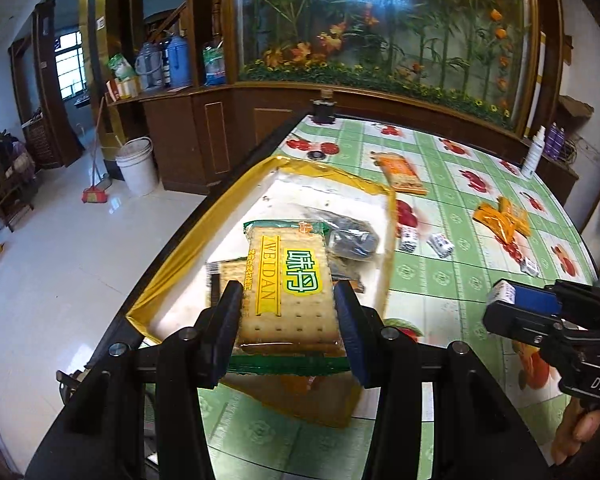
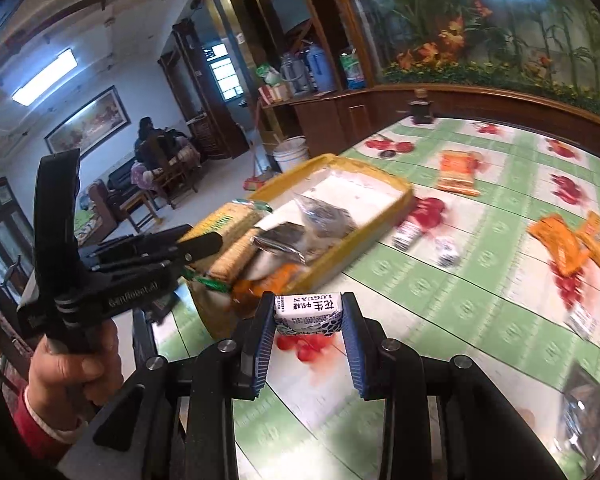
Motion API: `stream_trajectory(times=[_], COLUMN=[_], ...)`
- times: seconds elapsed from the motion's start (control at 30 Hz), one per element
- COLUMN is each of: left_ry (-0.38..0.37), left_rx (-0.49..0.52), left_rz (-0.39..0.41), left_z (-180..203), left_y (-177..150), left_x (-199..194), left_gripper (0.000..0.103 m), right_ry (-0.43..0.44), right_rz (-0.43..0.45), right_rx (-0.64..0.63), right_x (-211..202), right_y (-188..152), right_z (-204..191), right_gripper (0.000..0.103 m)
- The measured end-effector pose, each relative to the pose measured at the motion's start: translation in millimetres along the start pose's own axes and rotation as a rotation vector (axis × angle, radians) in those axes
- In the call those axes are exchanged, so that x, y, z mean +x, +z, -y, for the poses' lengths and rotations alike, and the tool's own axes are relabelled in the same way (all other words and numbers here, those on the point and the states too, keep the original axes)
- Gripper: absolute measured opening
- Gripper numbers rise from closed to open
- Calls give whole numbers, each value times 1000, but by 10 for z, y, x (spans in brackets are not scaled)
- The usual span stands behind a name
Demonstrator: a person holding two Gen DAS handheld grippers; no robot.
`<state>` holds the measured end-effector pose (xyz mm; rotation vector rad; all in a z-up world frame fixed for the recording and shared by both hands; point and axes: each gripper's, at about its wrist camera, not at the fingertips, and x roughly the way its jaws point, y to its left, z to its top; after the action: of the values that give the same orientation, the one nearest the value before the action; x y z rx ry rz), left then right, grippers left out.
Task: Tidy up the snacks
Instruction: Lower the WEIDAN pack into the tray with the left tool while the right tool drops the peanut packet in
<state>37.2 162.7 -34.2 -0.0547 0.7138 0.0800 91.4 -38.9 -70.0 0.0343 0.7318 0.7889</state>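
My left gripper (image 1: 286, 300) is shut on a green and yellow cracker packet (image 1: 286, 280), held over the yellow tray (image 1: 196, 236) at the table's left edge. Dark foil packets (image 1: 350, 236) and another cracker pack lie inside the tray. My right gripper (image 2: 308, 312) is shut on a small white and purple candy block (image 2: 306, 314), held above the tablecloth just right of the tray (image 2: 364, 236). In the right wrist view the left gripper (image 2: 204, 244) reaches over the tray's near end with the cracker packet (image 2: 224, 220). The right gripper (image 1: 500, 294) with the candy shows at the right of the left wrist view.
Loose on the green fruit-print tablecloth (image 1: 460, 200) lie an orange cracker pack (image 1: 404, 172), orange sachets (image 1: 500, 220), small white candies (image 1: 440, 244) and a dark foil packet (image 2: 588, 412). A white spray bottle (image 1: 534, 156) stands at the far right; a dark jar (image 1: 324, 110) at the far edge.
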Motion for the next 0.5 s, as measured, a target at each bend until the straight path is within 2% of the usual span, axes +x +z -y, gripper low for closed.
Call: stream_trajectory(times=[0.23,0.5], left_ry=[30,39], left_rx=[-49,-74], left_rz=[10,1], left_z=[-248,-362], left_y=[9,-21], left_x=[49,135], left_gripper=[45,45], right_ry=[34,42], right_rz=[-20,-37], right_rx=[-32,-21], right_x=[400,625], right_y=[188,264], right_z=[-210,-212], right_gripper=[33,33])
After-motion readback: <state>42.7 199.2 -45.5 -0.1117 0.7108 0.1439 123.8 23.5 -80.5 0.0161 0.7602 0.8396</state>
